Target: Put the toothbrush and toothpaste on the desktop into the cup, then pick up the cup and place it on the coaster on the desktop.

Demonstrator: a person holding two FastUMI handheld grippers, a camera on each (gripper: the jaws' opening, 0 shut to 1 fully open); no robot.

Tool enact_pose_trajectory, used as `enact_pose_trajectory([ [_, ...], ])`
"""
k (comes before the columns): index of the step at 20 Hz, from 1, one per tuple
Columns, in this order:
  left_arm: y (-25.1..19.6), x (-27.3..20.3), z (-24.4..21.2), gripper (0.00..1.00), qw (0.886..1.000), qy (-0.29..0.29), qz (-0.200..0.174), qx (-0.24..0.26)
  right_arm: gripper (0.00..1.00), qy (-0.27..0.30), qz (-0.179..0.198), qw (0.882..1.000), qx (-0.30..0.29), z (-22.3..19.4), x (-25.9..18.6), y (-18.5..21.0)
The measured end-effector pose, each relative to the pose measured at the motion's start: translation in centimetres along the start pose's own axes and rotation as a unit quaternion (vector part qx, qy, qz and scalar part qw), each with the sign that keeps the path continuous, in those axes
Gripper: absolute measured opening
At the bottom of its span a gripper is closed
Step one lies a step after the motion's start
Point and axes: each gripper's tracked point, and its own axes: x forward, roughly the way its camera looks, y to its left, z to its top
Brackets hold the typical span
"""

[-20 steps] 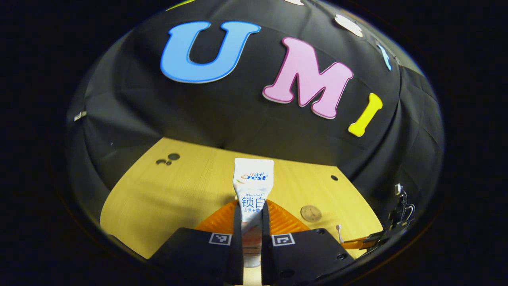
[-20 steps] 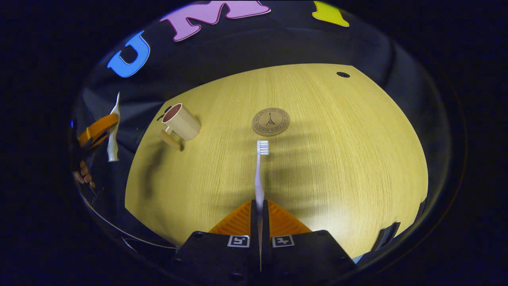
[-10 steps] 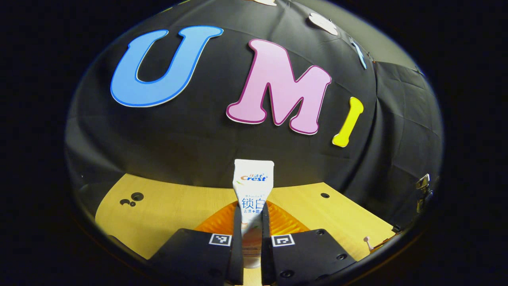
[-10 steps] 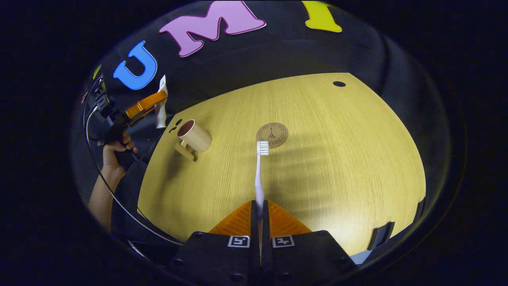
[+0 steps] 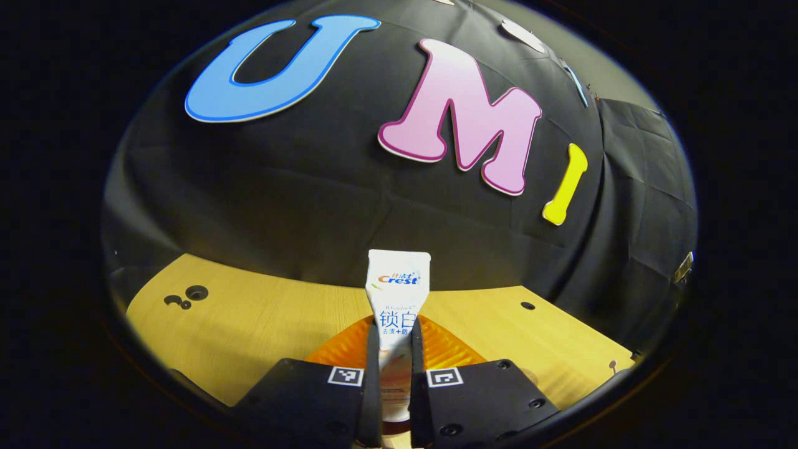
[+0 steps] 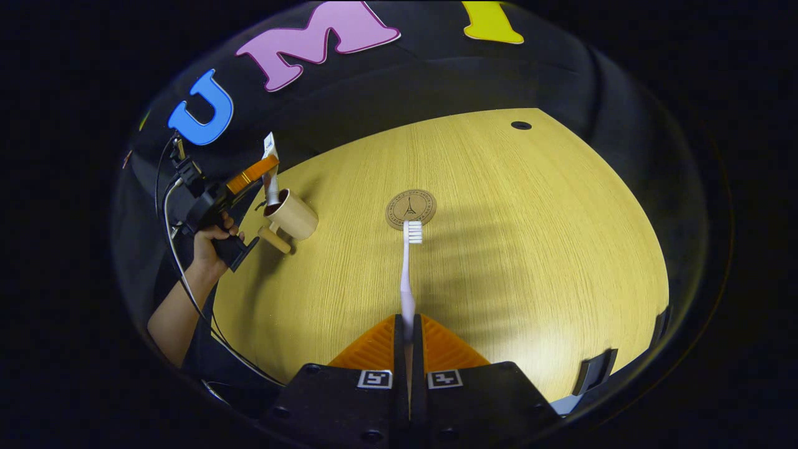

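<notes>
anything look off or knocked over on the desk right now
Nothing stands out. The cup stands upright on the desk, the coaster lies flat and bare, the toothpaste sits straight in the left gripper over the cup, and the toothbrush in the right gripper.

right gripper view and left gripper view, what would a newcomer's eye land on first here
Probably the toothbrush, clamped in the right gripper and pointing its bristles at the round coaster mid-table. At the table's left edge, the left gripper holds the toothpaste upright, its lower end at the mouth of the cup. In the left gripper view that tube stands dead centre between the fingers.
</notes>
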Motion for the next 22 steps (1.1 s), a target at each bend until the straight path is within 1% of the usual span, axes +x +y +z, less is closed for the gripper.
enact_pose_trajectory([
  [2, -0.1, 0.1, -0.8, 0.24, 1.000, 0.003, -0.001, 0.022, 0.06, 0.004, 0.000, 1.000, -0.001, -0.3, 0.2, -0.1],
  [3, 0.1, 0.1, -1.4, 0.29, 0.999, 0.006, 0.003, 0.035, 0.06, 0.005, 0.000, 1.000, -0.001, -0.4, 0.4, 0.0],
  [4, 0.4, 0.0, -1.8, 0.27, 0.999, 0.012, 0.009, 0.045, 0.06, 0.005, 0.002, 1.000, 0.000, -0.3, 0.5, 0.1],
  [6, 0.5, -0.3, -3.1, 0.30, 0.998, 0.029, 0.018, 0.052, 0.06, 0.007, -0.003, 1.000, 0.003, -0.1, 0.8, 0.1],
  [7, 0.4, -0.5, -3.3, 0.39, 0.998, 0.031, 0.019, 0.052, 0.06, 0.005, -0.004, 1.000, 0.004, 0.1, 0.8, 0.1],
  [8, 0.3, -0.9, -3.3, 0.51, 0.998, 0.033, 0.022, 0.055, 0.06, 0.003, -0.003, 1.000, 0.004, 0.4, 1.0, 0.3],
  [10, 0.5, -2.1, -2.6, 0.68, 0.997, 0.026, 0.035, 0.059, 0.06, -0.001, 0.004, 1.000, -0.001, 1.0, 1.4, 0.7],
  [11, 0.6, -2.8, -2.2, 0.72, 0.997, 0.020, 0.041, 0.056, 0.06, -0.006, 0.008, 1.000, -0.008, 1.5, 1.4, 1.1],
  [12, 0.7, -3.7, -1.8, 0.87, 0.998, 0.017, 0.048, 0.049, 0.06, -0.013, 0.014, 1.000, -0.017, 2.1, 1.4, 1.7],
  [13, 0.9, -4.9, -1.6, 0.88, 0.997, 0.015, 0.061, 0.042, 0.06, -0.021, 0.024, 0.999, -0.028, 2.8, 1.3, 2.4],
  [14, 1.1, -6.1, -1.4, 0.97, 0.997, 0.013, 0.072, 0.036, 0.06, -0.028, 0.034, 0.998, -0.037, 3.6, 1.2, 3.2],
  [18, 1.2, -12.6, -1.9, 0.98, 0.993, 0.009, 0.119, 0.022, 0.06, -0.063, 0.076, 0.993, -0.063, 7.2, 1.7, 7.0],
  [22, 0.3, -19.4, -4.0, 0.98, 0.988, 0.019, 0.148, -0.027, 0.06, -0.096, 0.118, 0.985, -0.083, 11.3, 2.7, 11.5],
])
